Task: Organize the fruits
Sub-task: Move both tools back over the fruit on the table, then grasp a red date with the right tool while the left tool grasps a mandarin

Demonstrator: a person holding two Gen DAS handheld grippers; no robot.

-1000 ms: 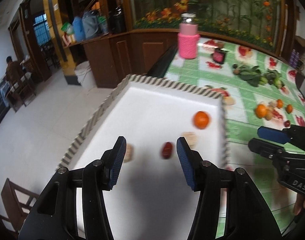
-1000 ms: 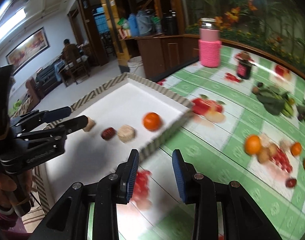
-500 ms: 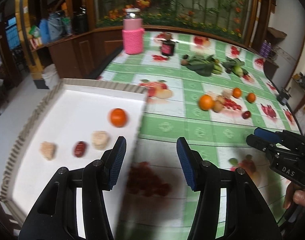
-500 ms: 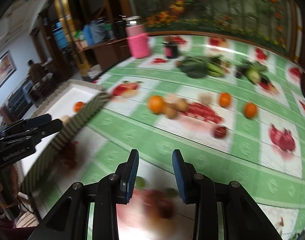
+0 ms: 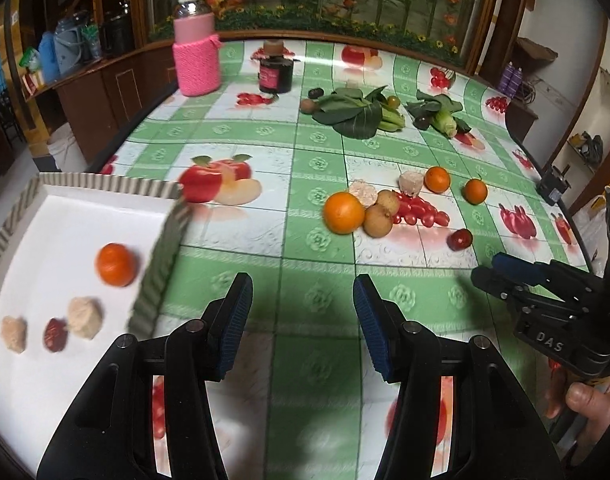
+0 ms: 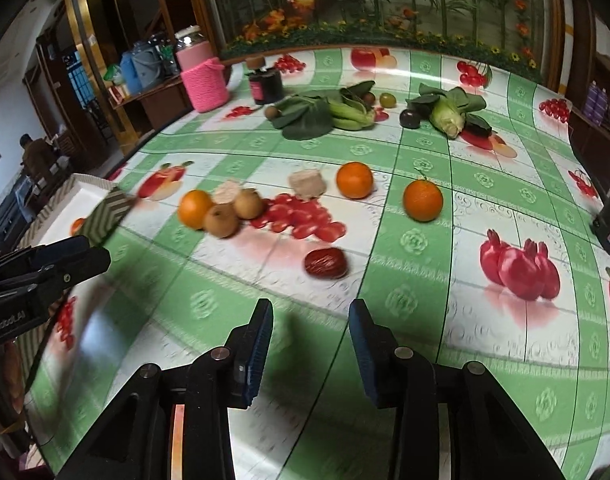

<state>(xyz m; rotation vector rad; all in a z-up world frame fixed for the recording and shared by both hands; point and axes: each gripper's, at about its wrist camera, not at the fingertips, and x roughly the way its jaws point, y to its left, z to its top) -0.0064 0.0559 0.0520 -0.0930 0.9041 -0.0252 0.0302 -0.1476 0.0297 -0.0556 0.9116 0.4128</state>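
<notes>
A: Fruit is split between two places. In the tray (image 5: 105, 196) we have an orange (image 5: 116, 264), a date (image 5: 55, 334) and two pale lumps; the rest lies loose on the counter (image 5: 265, 148).

B: So we are between picks. Our left gripper (image 5: 301, 320) has its fingers apart over bare cloth, with nothing between them.

A: Our right gripper (image 6: 311, 344) is empty too, and its fingers are opening. The loose date (image 6: 325, 263) lies just ahead of it.

B: That looks like our next pick. We need to bring the fingers down either side of it, close gently, then carry it left to the tray.

A: The oranges (image 6: 423, 201) may roll if nudged.
</notes>
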